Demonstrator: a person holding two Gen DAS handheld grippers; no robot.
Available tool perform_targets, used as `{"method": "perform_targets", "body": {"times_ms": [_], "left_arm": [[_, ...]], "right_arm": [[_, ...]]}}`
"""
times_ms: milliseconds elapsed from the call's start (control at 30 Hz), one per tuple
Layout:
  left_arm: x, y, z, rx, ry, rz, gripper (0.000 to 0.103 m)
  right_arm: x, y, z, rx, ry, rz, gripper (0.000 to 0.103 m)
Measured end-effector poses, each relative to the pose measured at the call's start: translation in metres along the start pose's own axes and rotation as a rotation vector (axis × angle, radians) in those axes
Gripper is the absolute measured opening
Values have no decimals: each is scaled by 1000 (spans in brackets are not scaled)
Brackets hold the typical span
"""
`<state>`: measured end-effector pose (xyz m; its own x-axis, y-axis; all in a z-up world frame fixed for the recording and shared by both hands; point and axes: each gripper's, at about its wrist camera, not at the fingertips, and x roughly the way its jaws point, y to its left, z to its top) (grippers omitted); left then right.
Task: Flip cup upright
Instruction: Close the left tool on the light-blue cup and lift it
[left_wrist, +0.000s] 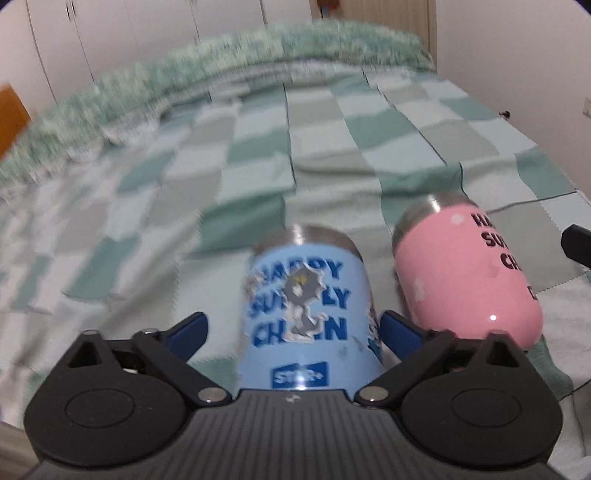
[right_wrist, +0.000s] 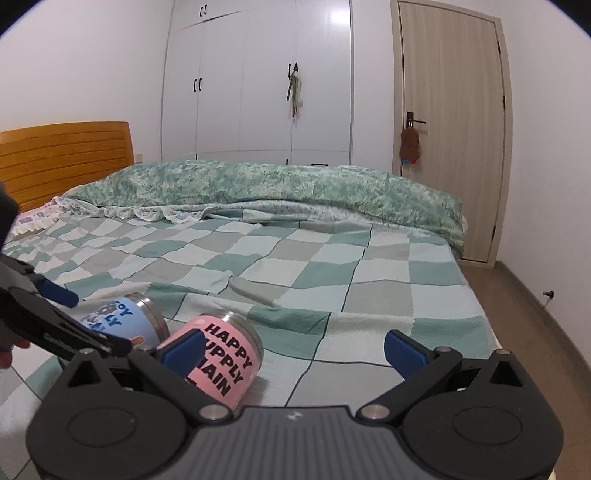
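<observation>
- Left gripper has its blue fingers spread wide on either side of the blue cup, which lies on its side on the bed; whether the pads touch its wall is lost in the blur.
- That cup's steel rim points away from the gripper, toward the far end of the bed.
- Right gripper hangs open and empty above the checked blanket, its left finger just in front of the pink cup.
- Pink cup lies on its side too, just beside the blue cup and on its right, the two nearly touching.
- Beyond the cups the blanket is rumpled, and a rolled green quilt runs across the far edge.
- Behind stand a wooden headboard, a white wardrobe and a closed door.
</observation>
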<state>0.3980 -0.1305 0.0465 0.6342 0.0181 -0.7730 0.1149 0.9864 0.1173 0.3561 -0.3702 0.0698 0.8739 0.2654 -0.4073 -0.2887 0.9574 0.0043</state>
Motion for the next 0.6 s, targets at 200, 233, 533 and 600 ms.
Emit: {"method": "perform_targets", "body": {"times_ms": [200,233,533,600], "left_arm": [[-9,7,-6,-63,22,-42,84],[-14,7,-8,-70,26,-48,84],[-87,8,-47,-75,-3,-122,84],[-106,11,-61,-80,-10,-143,84]], "right_arm": [[-5,5,-1,-4,-5,5,103],[-10,6,0,-1,-8,7,103],[-82,37,5,9,-29,-5,103],[-100,49,3,4,-22,-7,103]]}}
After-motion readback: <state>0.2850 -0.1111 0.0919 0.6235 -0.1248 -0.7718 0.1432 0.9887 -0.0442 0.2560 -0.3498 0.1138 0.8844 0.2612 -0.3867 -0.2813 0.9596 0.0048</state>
